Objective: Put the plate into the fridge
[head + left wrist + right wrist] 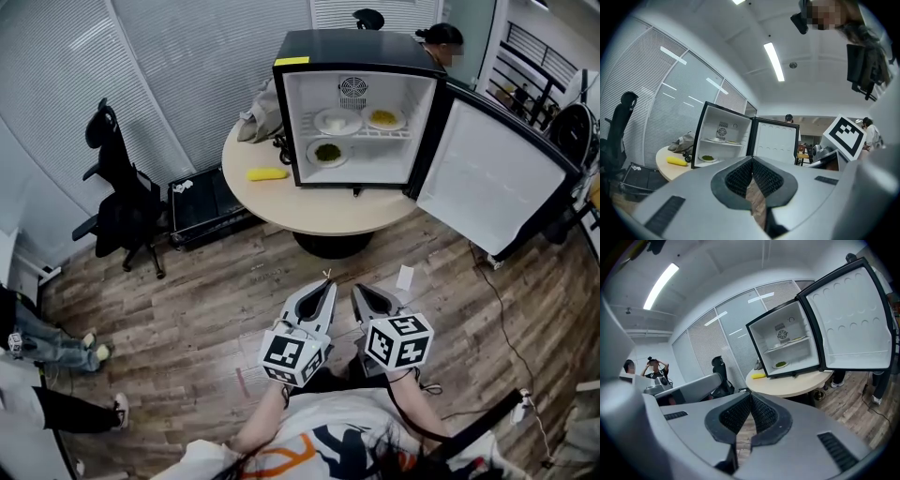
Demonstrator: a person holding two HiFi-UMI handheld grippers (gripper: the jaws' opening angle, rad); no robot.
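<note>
You are holding the left tongs (326,280) and right tongs (357,291) together, empty, lower centre; fridge (349,45) sitting open on the bench (319,208), upper centre.

I can read no words, brands or numbers anywhere. The cube (292,354) on my left hand-held gripper (327,283) and the one on my right hand-held gripper (357,291) carry only black-and-white square patterns, no letters. The yellow sticker (292,61) on the fridge (356,45) is too small to read.
</note>
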